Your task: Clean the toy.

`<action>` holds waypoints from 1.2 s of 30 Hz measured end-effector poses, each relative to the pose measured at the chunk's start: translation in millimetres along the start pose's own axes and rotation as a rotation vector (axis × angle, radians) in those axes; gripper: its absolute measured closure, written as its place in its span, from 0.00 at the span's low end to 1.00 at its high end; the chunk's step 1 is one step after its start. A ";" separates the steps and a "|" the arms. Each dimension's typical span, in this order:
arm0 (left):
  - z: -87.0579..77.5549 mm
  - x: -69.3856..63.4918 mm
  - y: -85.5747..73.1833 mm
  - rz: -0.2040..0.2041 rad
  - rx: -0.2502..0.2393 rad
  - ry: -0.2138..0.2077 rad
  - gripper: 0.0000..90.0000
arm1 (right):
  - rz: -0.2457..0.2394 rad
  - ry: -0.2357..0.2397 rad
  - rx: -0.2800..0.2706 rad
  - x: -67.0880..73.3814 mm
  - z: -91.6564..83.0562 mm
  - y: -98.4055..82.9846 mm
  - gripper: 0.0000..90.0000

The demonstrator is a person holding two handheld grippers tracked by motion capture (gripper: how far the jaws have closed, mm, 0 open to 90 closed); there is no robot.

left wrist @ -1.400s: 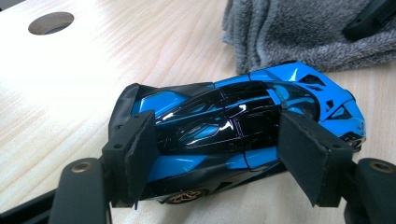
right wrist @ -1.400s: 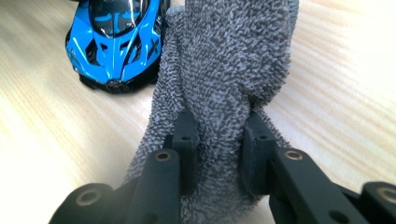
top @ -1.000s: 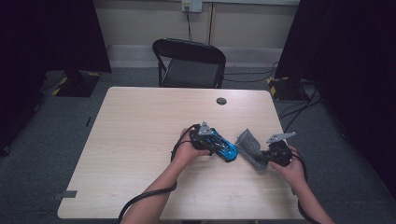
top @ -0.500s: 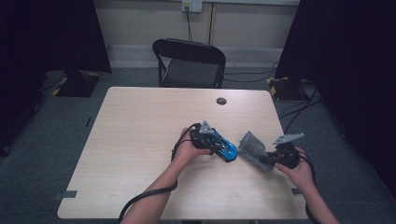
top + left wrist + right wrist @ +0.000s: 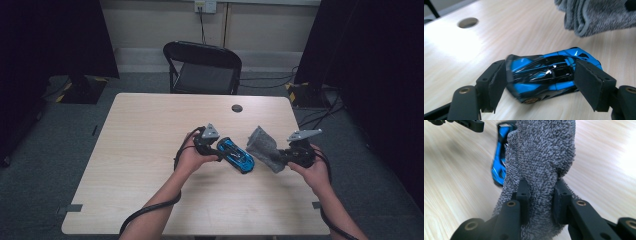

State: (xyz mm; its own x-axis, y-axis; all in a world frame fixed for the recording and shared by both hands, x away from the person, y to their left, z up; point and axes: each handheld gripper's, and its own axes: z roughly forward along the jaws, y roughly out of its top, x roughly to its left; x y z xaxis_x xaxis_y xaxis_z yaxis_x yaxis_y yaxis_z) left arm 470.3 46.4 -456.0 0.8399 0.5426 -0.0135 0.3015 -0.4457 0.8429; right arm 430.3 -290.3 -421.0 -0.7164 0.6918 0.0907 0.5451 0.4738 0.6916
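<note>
Lifted a bit off the pale woodgrain counter (image 5: 150, 150) since before: left gripper (image 5: 541, 77) hugging glossy blue toy car (image 5: 549, 72), jaws just easing wider; right gripper (image 5: 541, 197) pinching nubby grey cloth (image 5: 541, 152) alongside.

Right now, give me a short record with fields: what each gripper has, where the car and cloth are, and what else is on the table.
left gripper: jaws around the blue toy car, just been opening
right gripper: shut on the grey cloth
car: between the hands, rear wheel at the table
cloth: lifted, beside the car's nose
table extras: round cable hole
</note>
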 end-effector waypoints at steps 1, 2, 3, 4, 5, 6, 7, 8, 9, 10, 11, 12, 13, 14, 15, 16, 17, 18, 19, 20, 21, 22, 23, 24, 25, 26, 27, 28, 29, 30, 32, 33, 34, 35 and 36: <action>-5.9 1.9 -0.7 -0.006 -0.009 0.004 0.29 | -0.011 0.008 -0.001 3.2 3.1 4.6 0.79; -13.9 4.6 -1.9 -0.011 -0.020 0.010 0.29 | -0.021 0.015 0.000 6.8 6.5 9.4 0.79; -20.6 6.9 -3.3 -0.017 -0.031 0.017 0.29 | -0.034 0.022 0.000 11.6 11.2 15.3 0.79; -27.2 9.2 -4.9 -0.022 -0.039 0.025 0.29 | -0.044 0.031 0.000 15.6 15.2 19.9 0.79; -32.0 11.1 -6.3 -0.023 -0.043 0.030 0.29 | -0.056 0.039 0.001 19.8 19.4 24.5 0.79; -39.7 14.0 -9.0 -0.029 -0.047 0.037 0.29 | -0.065 0.046 0.001 23.1 22.6 27.9 0.79; -44.4 15.8 -10.8 -0.032 -0.048 0.044 0.29 | -0.079 0.057 0.004 28.2 28.2 33.6 0.79; -51.9 18.5 -14.1 -0.035 -0.052 0.054 0.29 | -0.085 0.064 0.004 31.5 31.5 37.0 0.79; -57.7 20.6 -16.9 -0.042 -0.056 0.062 0.29 | -0.101 0.074 0.009 37.2 37.3 42.4 0.79; -62.3 22.2 -18.9 -0.044 -0.056 0.070 0.29 | -0.119 0.081 0.011 41.6 42.3 46.6 0.79; -67.9 24.0 -21.6 -0.049 -0.061 0.078 0.29 | -0.128 0.087 0.012 45.2 46.1 49.6 0.79; -74.7 26.0 -24.9 -0.058 -0.067 0.086 0.29 | -0.139 0.098 0.017 50.1 51.2 53.4 0.79; -79.7 27.5 -27.4 -0.062 -0.071 0.091 0.29 | -0.156 0.111 0.024 55.9 58.1 58.1 0.79; -84.6 29.0 -29.7 -0.062 -0.073 0.093 0.28 | -0.168 0.119 0.031 61.2 63.4 61.7 0.79; -88.2 30.0 -31.5 -0.065 -0.075 0.097 0.28 | -0.185 0.130 0.037 66.3 68.8 65.2 0.79; -93.8 31.6 -34.3 -0.068 -0.079 0.106 0.28 | -0.195 0.135 0.044 70.3 72.6 67.8 0.79; -97.1 32.5 -35.9 -0.070 -0.080 0.110 0.28 | -0.210 0.148 0.046 76.7 79.2 71.7 0.79; -102.1 34.1 -38.6 -0.078 -0.086 0.119 0.28 | -0.219 0.158 0.050 80.3 83.3 74.1 0.78; -105.9 35.4 -40.7 -0.082 -0.087 0.123 0.28 | -0.236 0.168 0.061 86.2 90.1 77.8 0.78; -108.4 36.4 -42.2 -0.085 -0.089 0.128 0.28 | -0.254 0.176 0.069 90.5 95.9 80.6 0.78; -112.4 37.6 -44.9 -0.092 -0.092 0.133 0.28 | -0.261 0.181 0.078 93.9 100.1 82.6 0.78; -114.7 38.3 -46.4 -0.093 -0.091 0.137 0.28 | -0.278 0.192 0.088 99.2 107.2 85.8 0.78; -117.2 39.1 -48.7 -0.095 -0.092 0.142 0.28 | -0.291 0.194 0.092 102.1 111.3 87.7 0.78; -120.0 39.8 -51.7 -0.095 -0.088 0.145 0.29 | -0.296 0.205 0.092 105.9 116.9 89.7 0.78; -121.9 40.2 -54.1 -0.096 -0.088 0.148 0.29 | -0.302 0.223 0.096 110.0 124.5 91.8 0.78; -123.9 40.7 -56.6 -0.100 -0.088 0.150 0.29 | -0.311 0.229 0.102 113.8 130.4 93.3 0.78; -125.4 41.1 -58.3 -0.103 -0.088 0.151 0.29 | -0.318 0.239 0.107 117.4 136.2 94.8 0.78; -128.0 41.7 -61.3 -0.108 -0.087 0.157 0.29 | -0.320 0.246 0.109 120.3 140.4 95.9 0.78; -129.9 42.2 -63.7 -0.112 -0.087 0.160 0.29 | -0.333 0.257 0.112 124.7 147.0 97.8 0.78; -131.7 42.7 -66.1 -0.115 -0.088 0.163 0.29 | -0.336 0.264 0.115 128.0 151.7 99.1 0.78; -134.7 43.8 -70.1 -0.121 -0.083 0.167 0.29 | -0.345 0.280 0.124 133.2 159.7 101.3 0.78; -136.6 44.5 -72.9 -0.122 -0.079 0.170 0.29 | -0.352 0.288 0.127 135.9 164.0 102.4 0.78; -138.0 44.6 -75.0 -0.125 -0.079 0.174 0.29 | -0.356 0.298 0.128 138.7 168.9 103.7 0.78; -139.6 44.9 -77.0 -0.126 -0.076 0.175 0.29 | -0.360 0.306 0.131 140.7 172.4 104.8 0.78; -141.1 45.2 -79.0 -0.124 -0.071 0.178 0.29 | -0.363 0.308 0.132 142.8 175.8 105.7 0.77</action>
State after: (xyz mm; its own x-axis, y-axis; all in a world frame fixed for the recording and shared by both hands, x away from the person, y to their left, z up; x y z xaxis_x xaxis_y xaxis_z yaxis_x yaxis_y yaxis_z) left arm 420.8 206.7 -447.3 0.7035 0.7101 -0.0295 0.3598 -0.3200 0.8764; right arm 462.2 -45.6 -460.9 -0.9548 0.2855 0.0823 0.2729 0.7331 0.6230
